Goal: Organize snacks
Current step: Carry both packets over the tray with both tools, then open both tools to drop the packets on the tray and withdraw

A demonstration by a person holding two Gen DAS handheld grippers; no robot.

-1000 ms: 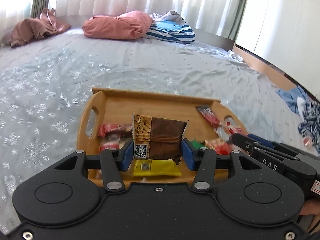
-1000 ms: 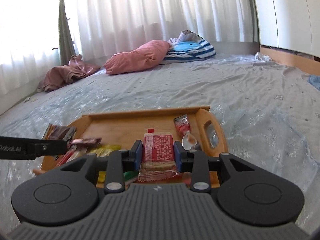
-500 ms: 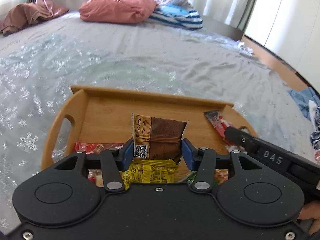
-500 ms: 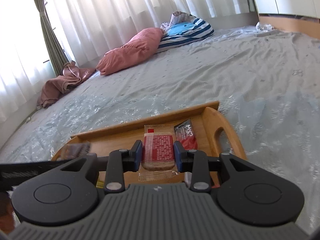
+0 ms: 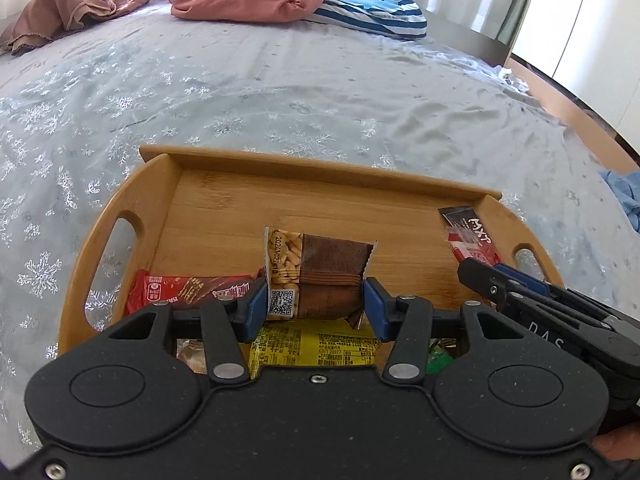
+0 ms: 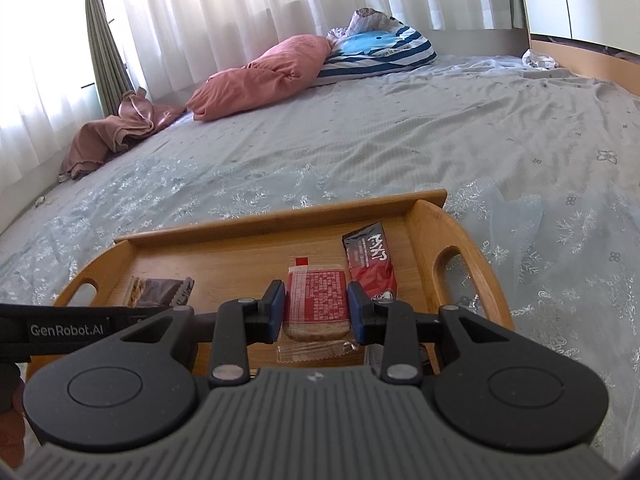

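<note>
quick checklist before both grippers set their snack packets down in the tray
1. Left gripper clamped on the brown peanut packet: ok.
2. Right gripper clamped on the red wafer packet: ok.
3. Bare floor of the wooden tray ahead of both packets: ok.
4. Black and red sachet lies close beside the wafer packet, possible overlap: cannot tell.
5. Packets already resting on the tray floor: cannot tell.
</note>
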